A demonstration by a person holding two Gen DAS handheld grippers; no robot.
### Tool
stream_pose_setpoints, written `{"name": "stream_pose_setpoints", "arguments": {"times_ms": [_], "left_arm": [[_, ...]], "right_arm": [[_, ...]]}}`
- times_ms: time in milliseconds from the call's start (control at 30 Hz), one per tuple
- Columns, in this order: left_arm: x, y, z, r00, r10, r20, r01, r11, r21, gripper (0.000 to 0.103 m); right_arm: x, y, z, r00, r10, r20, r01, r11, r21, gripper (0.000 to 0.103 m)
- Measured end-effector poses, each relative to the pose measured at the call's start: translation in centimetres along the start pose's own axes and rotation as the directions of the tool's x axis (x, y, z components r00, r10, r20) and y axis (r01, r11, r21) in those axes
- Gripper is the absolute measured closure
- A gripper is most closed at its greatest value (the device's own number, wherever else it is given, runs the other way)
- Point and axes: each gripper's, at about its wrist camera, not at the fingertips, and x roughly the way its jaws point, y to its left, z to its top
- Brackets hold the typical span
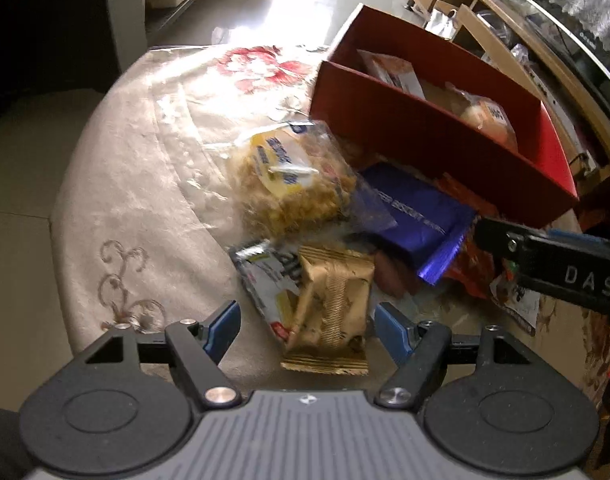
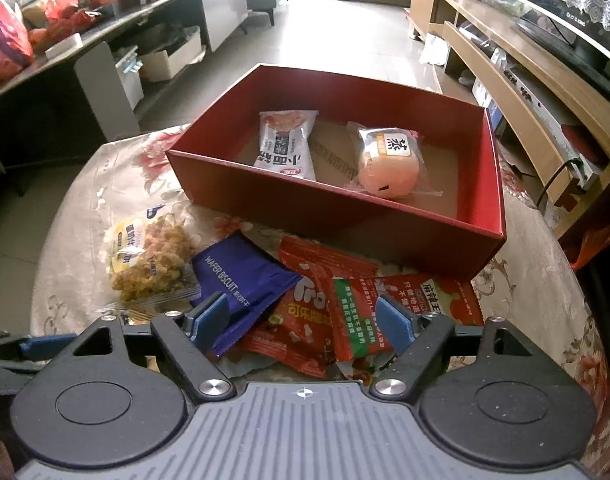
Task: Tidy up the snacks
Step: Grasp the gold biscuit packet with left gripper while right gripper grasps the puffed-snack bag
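**Left wrist view: claw straddling gold packet, box ahead**

Left wrist view is showing the left gripper with its jaws standing spread, blue pads clear on both sides. A gold wrapped snack is lying between the fingers, nearer the right pad; whether that pad touches it I can't tell. Nothing is pinched. A silver-white packet is sitting under the gold one, sticking out toward the left finger. Ahead of the claw a clear bag of yellow puffed snack is lying on the tablecloth. Ahead and to the right, a blue wafer pack is resting against the near wall of the red box. The other gripper's black finger is poking in from the right edge.

Right wrist view is showing the right gripper also spread, gripping nothing. Between its fingers are lying overlapped red packets and a red-and-green packet, the latter close to the right pad. The blue wafer pack is sitting just ahead of the left pad, corner tucked beside it. The puffed snack bag is lying ahead-left. The red box is sitting straight ahead, beyond the pile, holding a white packet on the left and a round bun in clear wrap on the right.
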Motion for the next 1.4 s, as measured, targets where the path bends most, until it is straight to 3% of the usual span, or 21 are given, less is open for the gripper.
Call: {"name": "stream_pose_setpoints", "arguments": {"times_ms": [300, 467, 533, 767, 967, 1267, 1400], "left_arm": [[1.6, -2.7, -0.9, 0.996, 0.085, 0.030, -0.088, 0.986, 0.142, 0.029], [0.7, -1.3, -0.9, 0.997, 0.074, 0.038, -0.078, 0.987, 0.137, 0.055], [0.5, -0.7, -1.0, 0.997, 0.064, 0.036, -0.068, 0.988, 0.140, 0.057], [-0.5, 1.4, -1.5, 1.000, 0.004, 0.003, -0.004, 0.992, 0.129, 0.060], [-1.0, 3.2, -1.8, 1.000, -0.024, -0.005, 0.025, 0.993, 0.117, 0.061], [-0.6, 4.7, -1.7, 0.998, -0.060, -0.036, 0.063, 0.994, 0.086, 0.061], [0.0, 5.1, -1.6, 0.996, -0.068, -0.060, 0.072, 0.995, 0.075, 0.061]], "right_arm": [[0.1, 0.1, 0.1, 1.000, 0.004, -0.004, -0.004, 1.000, -0.011, 0.018], [0.4, -0.1, 0.6, 1.000, 0.004, -0.006, -0.004, 1.000, -0.022, 0.018], [0.5, -0.4, 1.0, 1.000, -0.002, -0.002, 0.002, 1.000, -0.009, 0.019], [1.6, 1.0, 1.9, 1.000, 0.010, 0.001, -0.010, 0.999, -0.050, 0.019], [3.2, 4.1, 3.6, 0.991, 0.133, -0.033, -0.134, 0.990, -0.052, 0.019], [7.2, 11.5, 5.2, 0.988, 0.102, -0.115, -0.121, 0.976, -0.183, 0.015], [8.6, 13.0, 5.4, 0.985, 0.088, -0.148, -0.119, 0.970, -0.212, 0.009]]}}
